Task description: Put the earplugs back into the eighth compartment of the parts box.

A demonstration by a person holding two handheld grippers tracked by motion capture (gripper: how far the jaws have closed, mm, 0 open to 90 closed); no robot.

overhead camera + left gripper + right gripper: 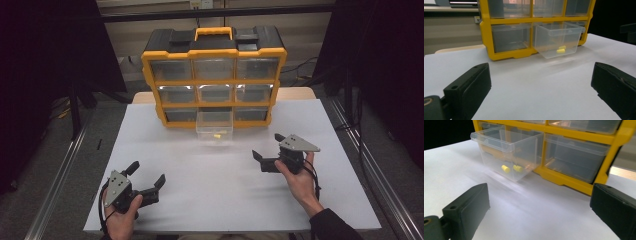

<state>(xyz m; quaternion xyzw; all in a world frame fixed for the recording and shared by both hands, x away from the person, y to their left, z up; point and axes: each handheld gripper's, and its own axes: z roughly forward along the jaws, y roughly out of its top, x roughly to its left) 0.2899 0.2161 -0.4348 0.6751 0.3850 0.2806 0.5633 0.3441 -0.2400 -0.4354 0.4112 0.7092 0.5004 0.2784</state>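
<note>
A yellow and black drawer cabinet [214, 75] with clear drawers stands at the back of the white table. Its bottom middle drawer [214, 127] is pulled out and holds two small yellow pieces [217, 134], which also lie in the drawer [556, 37] as yellow pieces [561, 49] in the left gripper view and as yellow pieces [511, 168] in the right gripper view. My left gripper [146, 175] rests open near the front left, empty. My right gripper [267, 146] is open at the right, nothing between its jaws, short of the drawer [506, 152].
The white table top [220, 170] lies between the grippers and the cabinet. Dark curtains hang on both sides, and metal rails [60, 175] run along the floor beside the table. A person's hands hold both grippers from the front edge.
</note>
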